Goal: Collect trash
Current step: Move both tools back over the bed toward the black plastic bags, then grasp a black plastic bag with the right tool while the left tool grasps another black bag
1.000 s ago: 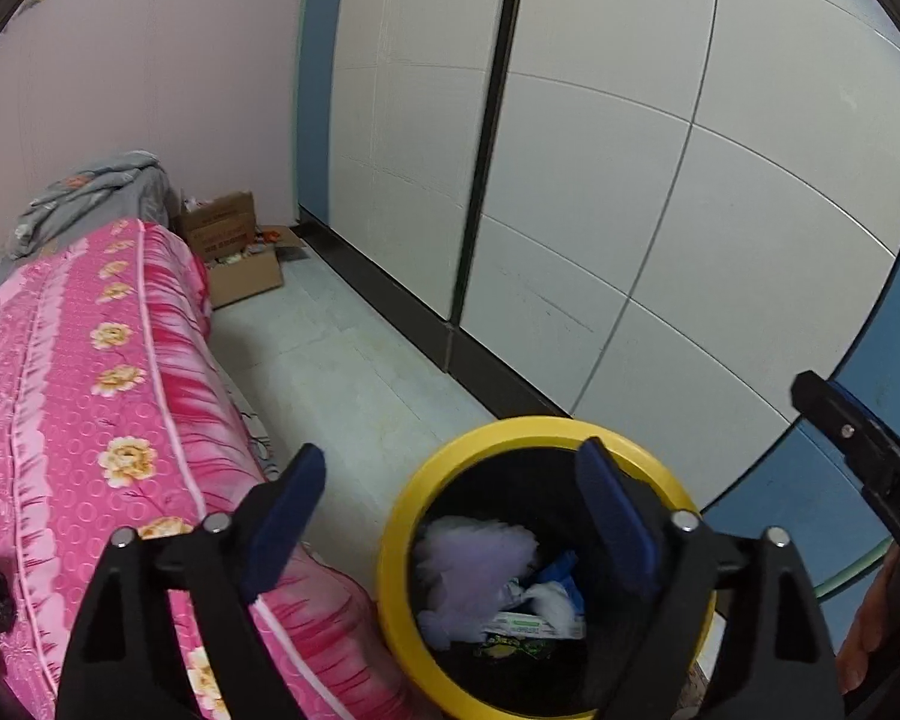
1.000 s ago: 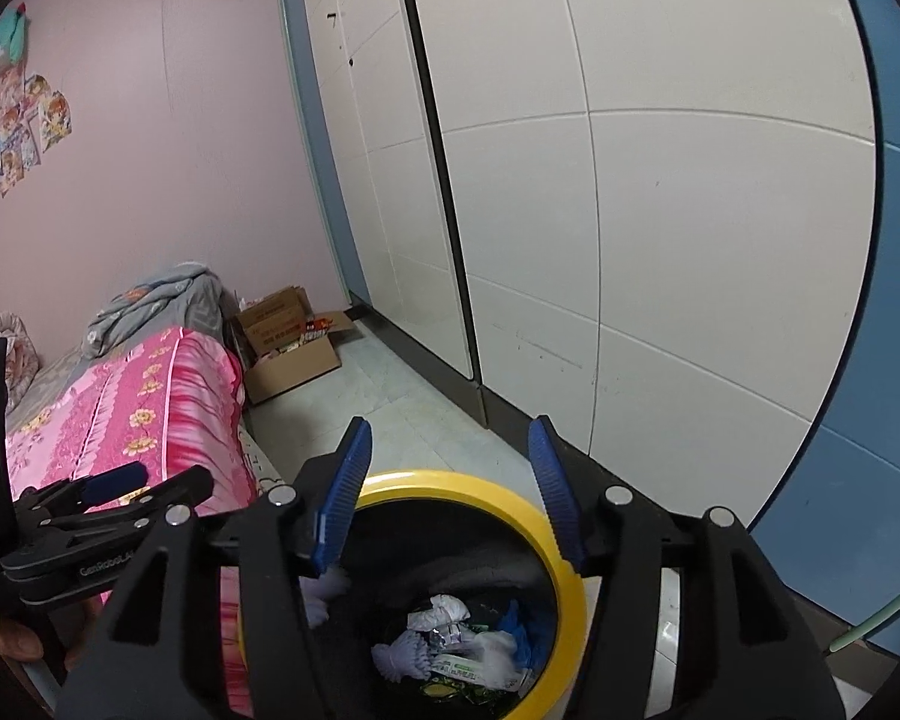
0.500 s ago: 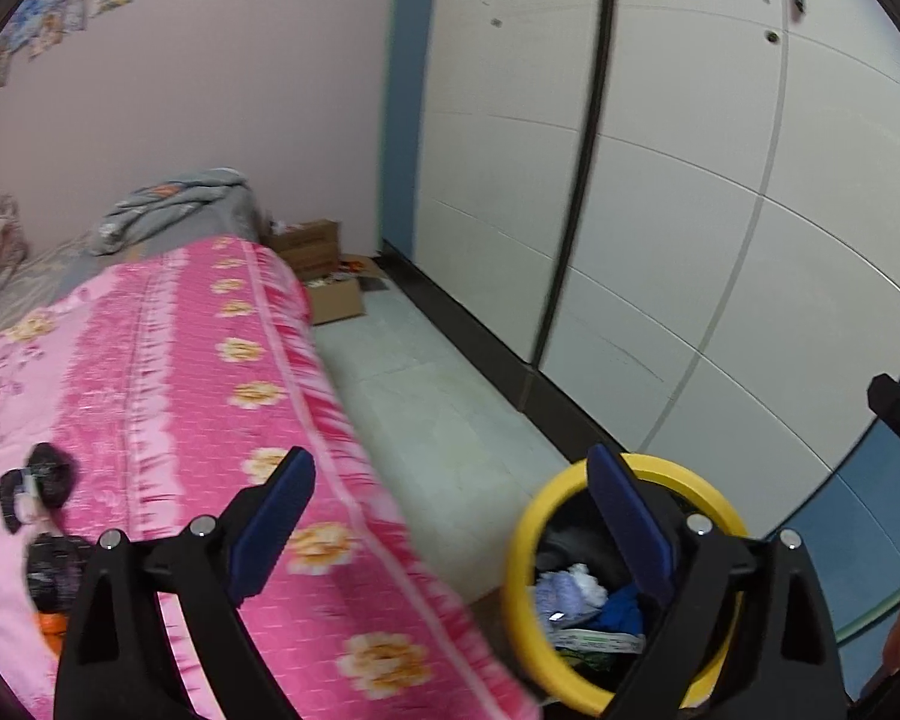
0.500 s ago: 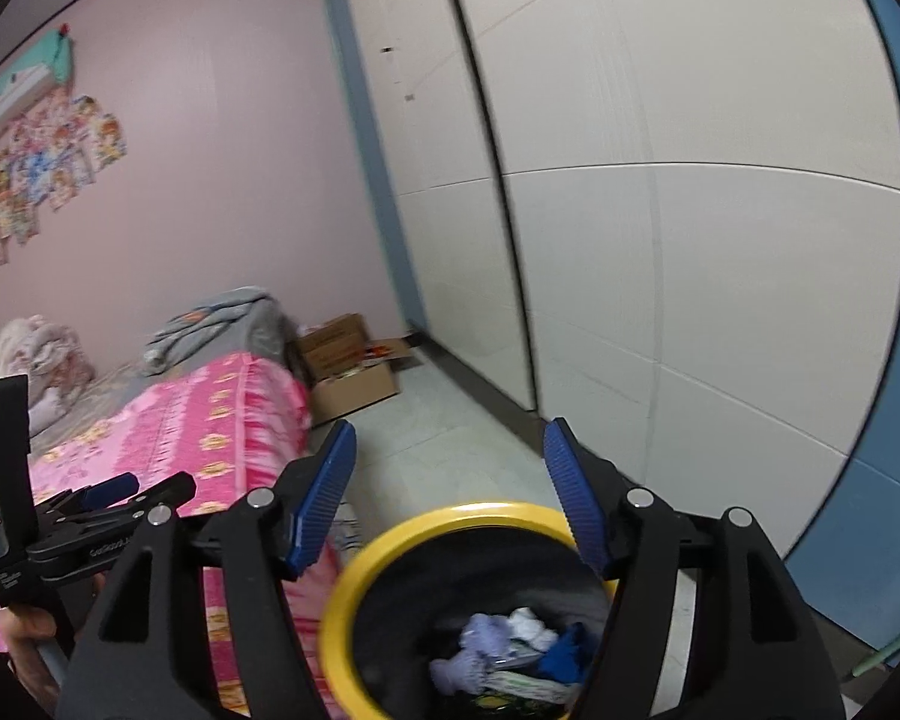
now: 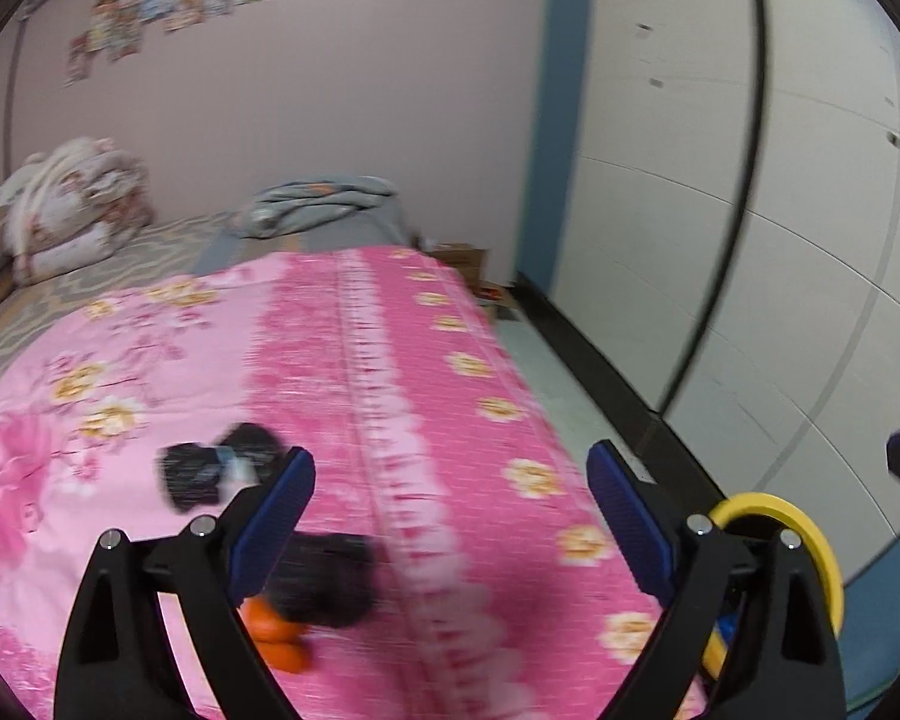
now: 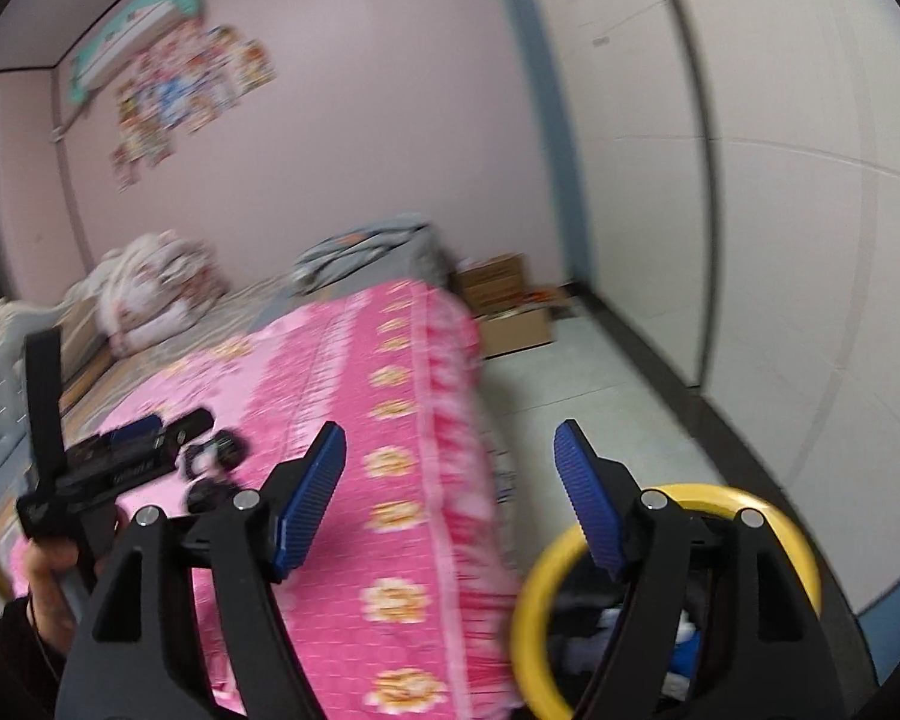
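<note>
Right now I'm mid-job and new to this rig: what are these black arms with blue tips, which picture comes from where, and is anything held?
They are two hand-held grippers, no robot arm; a person carries one in each hand, each with a fisheye camera looking along its fingers. One view looks past the left gripper, the other past the right gripper, whose jaws have just been opening. Both are open and empty. On the pink bedspread lie blurred dark items and something orange; I can't identify them. The yellow-rimmed bin stands on the floor beside the bed, with trash inside. The right view also shows the person's hand holding the left gripper.
</note>
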